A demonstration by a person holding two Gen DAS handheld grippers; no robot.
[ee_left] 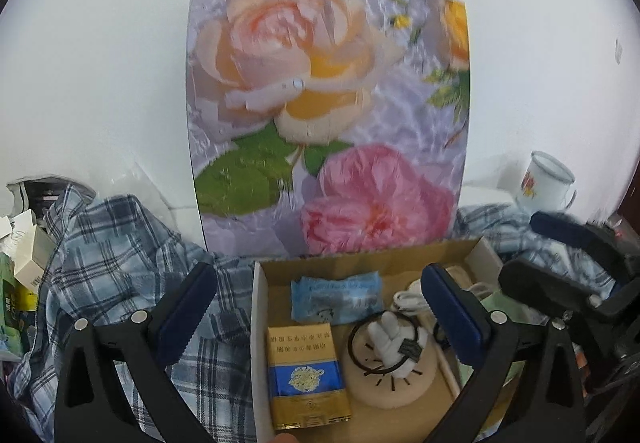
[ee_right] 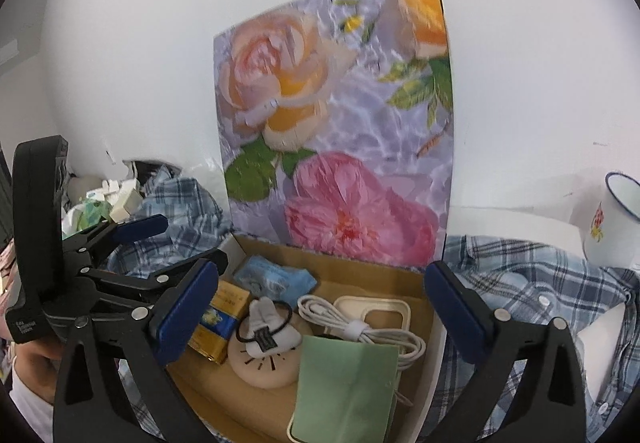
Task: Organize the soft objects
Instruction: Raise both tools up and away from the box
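Note:
An open cardboard box [ee_left: 360, 267] [ee_right: 360, 275] lies on a blue plaid shirt [ee_left: 120, 251] [ee_right: 540, 283]. Inside are a blue tissue pack [ee_left: 336, 297] [ee_right: 276, 277], a gold-and-blue carton [ee_left: 306, 375] [ee_right: 218, 317], a round beige pad [ee_left: 390, 379] [ee_right: 264, 367] with a white plush and black hair tie [ee_left: 394, 343] [ee_right: 268, 327], a white cable [ee_right: 360, 327] and a green cloth [ee_right: 348, 383]. My left gripper [ee_left: 324, 307] is open above the box's left part. My right gripper [ee_right: 320, 307] is open above the box. Both are empty.
A floral board [ee_left: 328, 115] [ee_right: 340, 123] leans on the white wall behind the box. An enamel mug [ee_left: 546, 181] [ee_right: 612, 219] stands at the right. Small boxes and packets [ee_left: 28, 267] [ee_right: 104, 199] are piled at the left.

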